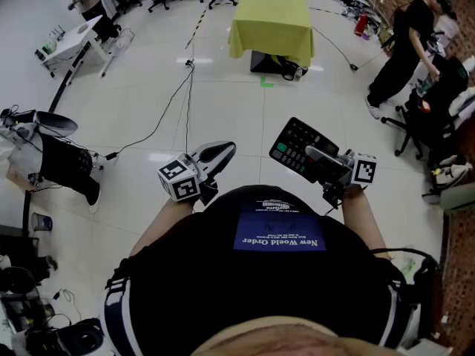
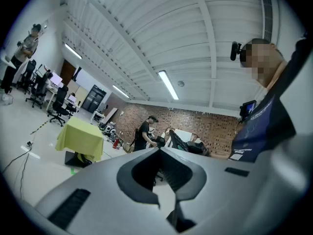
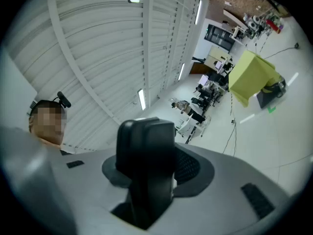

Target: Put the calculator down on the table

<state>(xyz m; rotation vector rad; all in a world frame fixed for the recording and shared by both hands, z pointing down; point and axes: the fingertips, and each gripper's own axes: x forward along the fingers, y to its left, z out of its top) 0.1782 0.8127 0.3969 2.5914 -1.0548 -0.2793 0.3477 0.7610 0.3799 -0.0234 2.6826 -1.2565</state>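
The right gripper [image 1: 315, 156] was closed part-way, its jaws pinching the calculator [image 1: 292, 145] by its right end. The left gripper [image 1: 221, 151] held nothing; its jaws were pressed together at the tips, with a hollow behind them.

The calculator's gripped end was covered by the upper jaw in the head view, so that part of its face could not be made out. In the right gripper view it showed only as a dark upright slab between the jaws, with no keys visible.

It was a black, flat calculator with rows of small pale keys and a few green ones at its near left corner. It was held in the air in front of the person's torso [image 1: 260, 273], above the floor [image 1: 223, 102]. It was well apart from the far table [image 1: 271, 21] under its yellow cloth.
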